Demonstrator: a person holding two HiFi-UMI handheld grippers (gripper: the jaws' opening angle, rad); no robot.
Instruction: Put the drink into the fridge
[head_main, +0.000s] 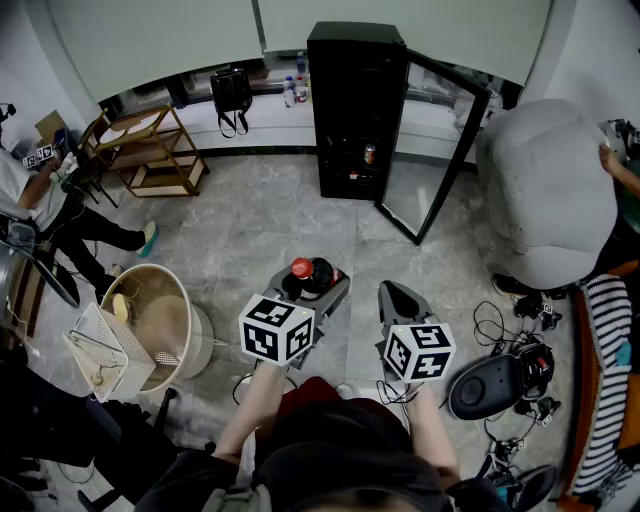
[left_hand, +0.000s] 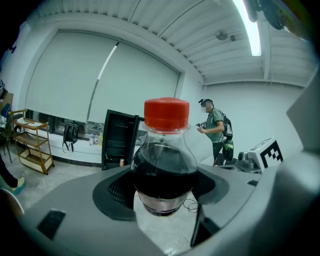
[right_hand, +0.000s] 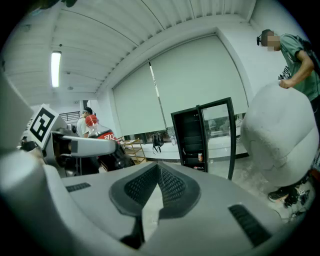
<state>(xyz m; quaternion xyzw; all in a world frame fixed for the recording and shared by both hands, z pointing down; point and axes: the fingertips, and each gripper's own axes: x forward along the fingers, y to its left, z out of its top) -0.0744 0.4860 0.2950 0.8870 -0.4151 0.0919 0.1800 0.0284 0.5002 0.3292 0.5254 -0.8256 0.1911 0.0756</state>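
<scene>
The drink (left_hand: 165, 165), a clear bottle of dark soda with a red cap, is sitting upright in the left gripper (left_hand: 165, 197), whose jaws are pinching its body. It is facing the open fridge (head_main: 355, 110) well ahead, likely for carrying over. The right gripper (right_hand: 158, 180) is hanging alongside, pressed together and empty.

Grey marbled tile floor (head_main: 250, 230); black fridge (head_main: 355, 100) stands on it at the far wall, glass door (head_main: 440, 150) swung open to the right; wooden rack (head_main: 150, 150) on the floor well left of the fridge; round beige tub (head_main: 165, 325) near left; big grey beanbag (head_main: 550, 190) just right of the open door; loose black cables (head_main: 500, 325) and a dark rounded pod (head_main: 490, 385) on the tiles near right
</scene>
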